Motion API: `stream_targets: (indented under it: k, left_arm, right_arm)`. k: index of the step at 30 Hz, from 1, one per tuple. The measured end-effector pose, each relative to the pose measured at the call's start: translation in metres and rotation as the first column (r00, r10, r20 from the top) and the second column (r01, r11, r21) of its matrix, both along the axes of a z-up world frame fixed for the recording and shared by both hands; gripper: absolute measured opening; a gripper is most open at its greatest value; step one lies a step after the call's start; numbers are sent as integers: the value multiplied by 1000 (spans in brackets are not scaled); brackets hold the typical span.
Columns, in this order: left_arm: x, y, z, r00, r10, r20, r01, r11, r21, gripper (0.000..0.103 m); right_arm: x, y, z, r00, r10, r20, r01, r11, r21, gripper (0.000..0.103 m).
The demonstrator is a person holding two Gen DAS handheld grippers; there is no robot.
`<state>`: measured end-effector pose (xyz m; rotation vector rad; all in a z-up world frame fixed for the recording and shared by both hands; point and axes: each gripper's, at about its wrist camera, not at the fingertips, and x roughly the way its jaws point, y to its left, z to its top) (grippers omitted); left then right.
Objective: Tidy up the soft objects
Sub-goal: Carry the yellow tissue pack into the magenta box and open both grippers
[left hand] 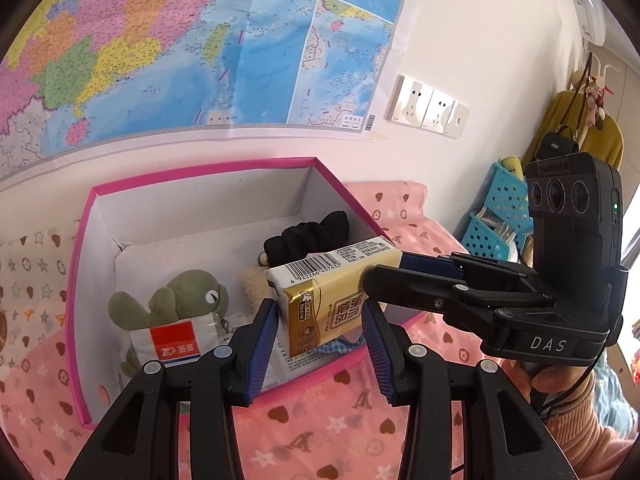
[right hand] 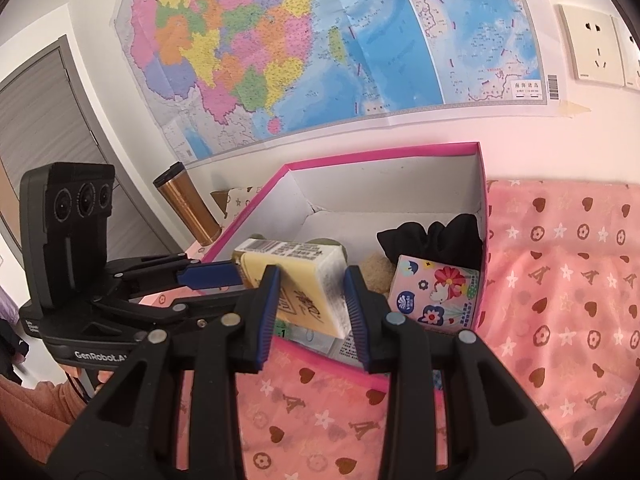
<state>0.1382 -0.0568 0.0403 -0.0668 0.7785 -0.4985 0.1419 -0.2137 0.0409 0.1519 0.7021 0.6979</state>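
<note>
— Over the pink box [left hand: 200, 168], what's held?
— A gold tissue pack [right hand: 304, 284], pinched by the right gripper [right hand: 310, 300] and by the left gripper [left hand: 320, 328].
— Both pressing it?
— Yes. Below lie a green plush [left hand: 176, 300], a black scrunchie [left hand: 316, 232] and a floral tissue pack [right hand: 434, 296].
</note>
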Motion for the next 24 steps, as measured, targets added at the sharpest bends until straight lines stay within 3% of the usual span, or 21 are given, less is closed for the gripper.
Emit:
stream_targets:
  k: [24]
  left_arm:
    - [11,-2,-3,1000,12,-19,-12,1000,5,43]
  right_arm:
    - [9,1,-3,1000,-18,-25,18,1000,2,36]
